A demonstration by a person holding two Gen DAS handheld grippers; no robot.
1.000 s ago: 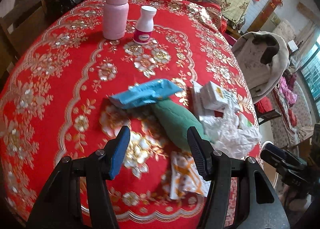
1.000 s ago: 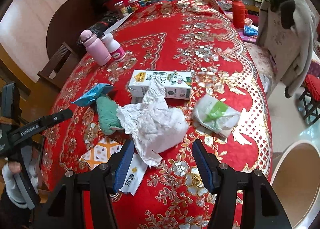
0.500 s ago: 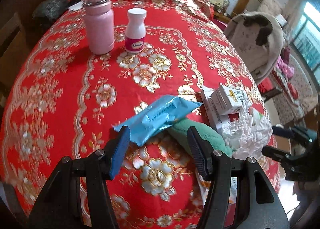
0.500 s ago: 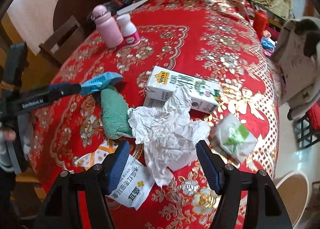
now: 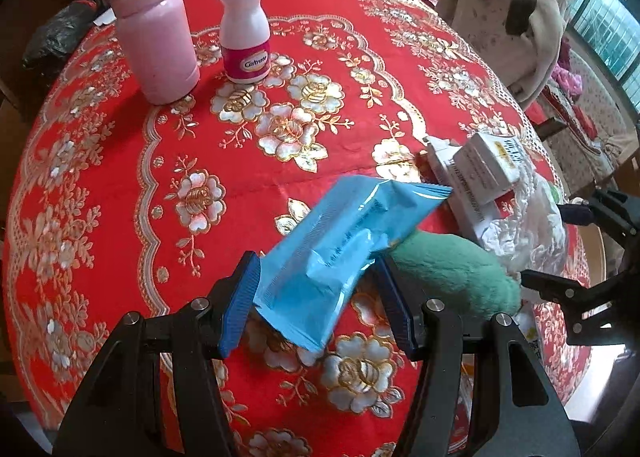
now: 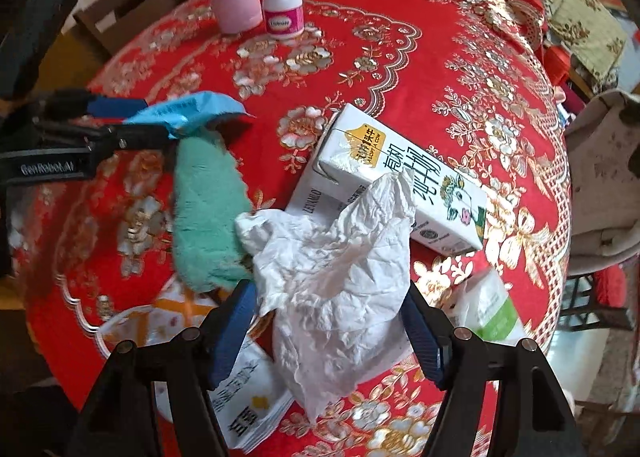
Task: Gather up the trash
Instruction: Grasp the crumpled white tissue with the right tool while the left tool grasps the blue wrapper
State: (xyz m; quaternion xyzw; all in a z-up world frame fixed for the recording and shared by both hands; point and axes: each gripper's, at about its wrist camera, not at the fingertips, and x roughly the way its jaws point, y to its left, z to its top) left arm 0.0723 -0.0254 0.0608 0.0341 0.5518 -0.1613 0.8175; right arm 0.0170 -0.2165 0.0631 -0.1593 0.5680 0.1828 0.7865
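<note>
Red flowery tablecloth [image 5: 120, 185] covers the table in front of you. Your left gripper [image 5: 316, 305] has its fingers spread, with the blue wrapper [image 5: 340, 241] lying between them. Your right gripper [image 6: 332, 333] is spread too, around the crumpled white paper [image 6: 336, 269]; beyond it lies the milk carton [image 6: 400, 177].

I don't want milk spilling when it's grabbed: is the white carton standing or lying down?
Lying down. The milk carton rests on its long side on the red tablecloth, partly under the crumpled tissue. Whether it holds milk cannot be told.
</note>
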